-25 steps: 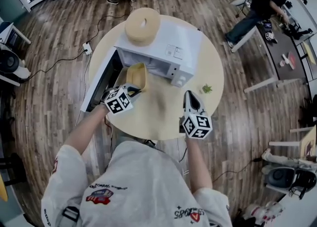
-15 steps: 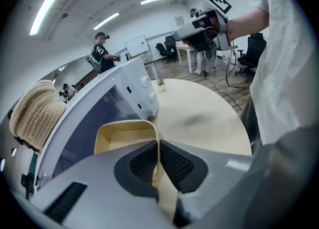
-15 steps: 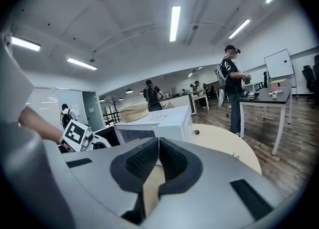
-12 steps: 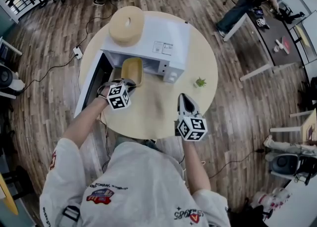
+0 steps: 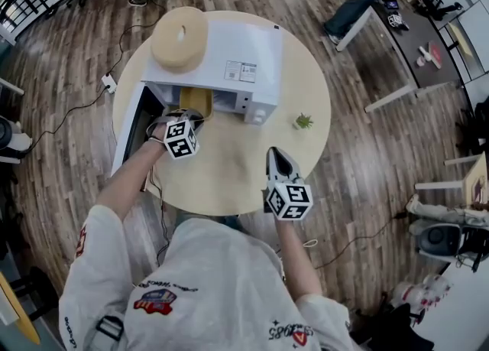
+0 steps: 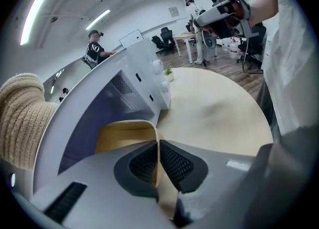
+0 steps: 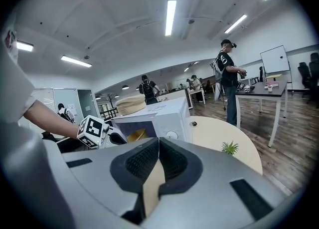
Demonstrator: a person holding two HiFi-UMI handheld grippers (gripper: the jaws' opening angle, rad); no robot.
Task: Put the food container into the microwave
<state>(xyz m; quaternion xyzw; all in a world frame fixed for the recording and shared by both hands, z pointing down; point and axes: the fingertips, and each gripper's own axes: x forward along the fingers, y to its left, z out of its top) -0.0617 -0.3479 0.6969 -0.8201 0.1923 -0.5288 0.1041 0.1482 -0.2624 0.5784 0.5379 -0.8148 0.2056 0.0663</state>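
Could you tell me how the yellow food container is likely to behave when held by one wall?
The food container seems fairly stiff: its thin wall holds shape where the left gripper pinches it. Probably light, since one edge grip handles it. Held off-centre, it may tip.

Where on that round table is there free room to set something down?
Bare table lies before the microwave, between the left gripper, right gripper and small plant. Crowded at the open door, around the food container.
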